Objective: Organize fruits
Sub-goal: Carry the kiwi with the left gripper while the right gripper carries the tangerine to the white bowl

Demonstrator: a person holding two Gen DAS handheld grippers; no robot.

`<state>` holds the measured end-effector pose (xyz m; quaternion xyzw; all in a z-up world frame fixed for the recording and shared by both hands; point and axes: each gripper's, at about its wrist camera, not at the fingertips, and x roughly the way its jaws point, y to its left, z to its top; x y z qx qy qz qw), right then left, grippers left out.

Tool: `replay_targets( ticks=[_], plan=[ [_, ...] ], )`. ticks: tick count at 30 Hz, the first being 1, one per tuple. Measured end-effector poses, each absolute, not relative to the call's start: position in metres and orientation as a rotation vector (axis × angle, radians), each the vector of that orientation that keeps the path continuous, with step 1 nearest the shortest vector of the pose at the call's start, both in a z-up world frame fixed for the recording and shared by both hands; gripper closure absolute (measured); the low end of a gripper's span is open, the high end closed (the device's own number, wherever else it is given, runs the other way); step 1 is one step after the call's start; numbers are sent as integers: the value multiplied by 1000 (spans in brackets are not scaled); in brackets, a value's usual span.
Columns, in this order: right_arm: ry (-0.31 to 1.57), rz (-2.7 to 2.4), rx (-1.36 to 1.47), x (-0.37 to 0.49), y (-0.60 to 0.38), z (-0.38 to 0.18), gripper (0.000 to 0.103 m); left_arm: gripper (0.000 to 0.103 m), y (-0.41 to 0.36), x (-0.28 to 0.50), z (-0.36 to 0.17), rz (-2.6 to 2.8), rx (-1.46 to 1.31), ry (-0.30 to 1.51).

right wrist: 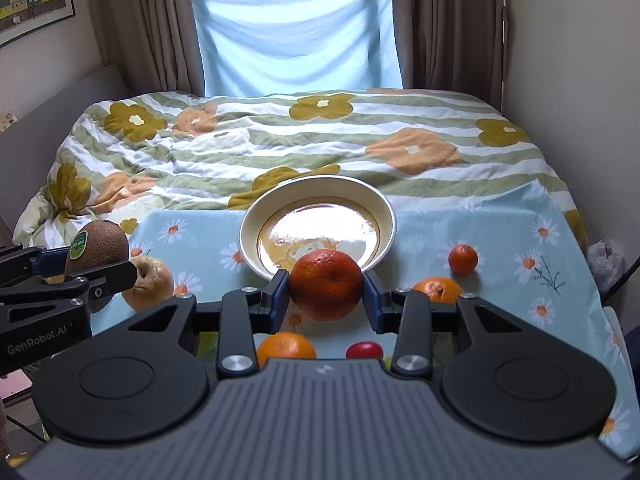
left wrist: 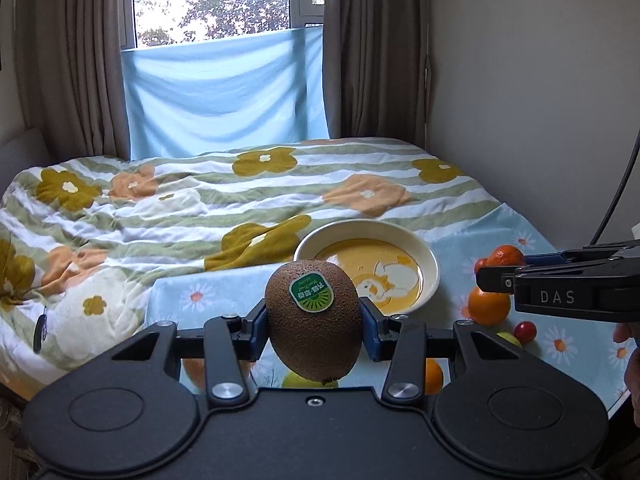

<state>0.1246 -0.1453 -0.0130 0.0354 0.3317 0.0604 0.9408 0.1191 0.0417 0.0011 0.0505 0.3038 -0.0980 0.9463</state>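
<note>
Tongs [left wrist: 314, 322] around fuzzy oval kiwi [left wrist: 313, 324]

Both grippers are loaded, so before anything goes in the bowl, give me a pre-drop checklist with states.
1. Left gripper clamped on the brown fuzzy kiwi with green sticker: ok.
2. Right gripper clamped on the round dark orange mandarin: ok.
3. Cream ceramic bowl free of fruit: ok.
4. Bowl sitting flat on the blue daisy tablecloth: ok.
5. Grippers apart from each other: ok.
6. How firm each grip is: cannot tell.
</note>
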Motion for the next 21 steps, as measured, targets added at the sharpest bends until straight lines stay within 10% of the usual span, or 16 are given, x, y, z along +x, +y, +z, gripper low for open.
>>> replay_targets(
  ticks=[21],
  plan=[
    [724, 176, 31, 283, -194, -35, 49, 54, -21, 293, -52, -240, 154, 707]
  ],
)
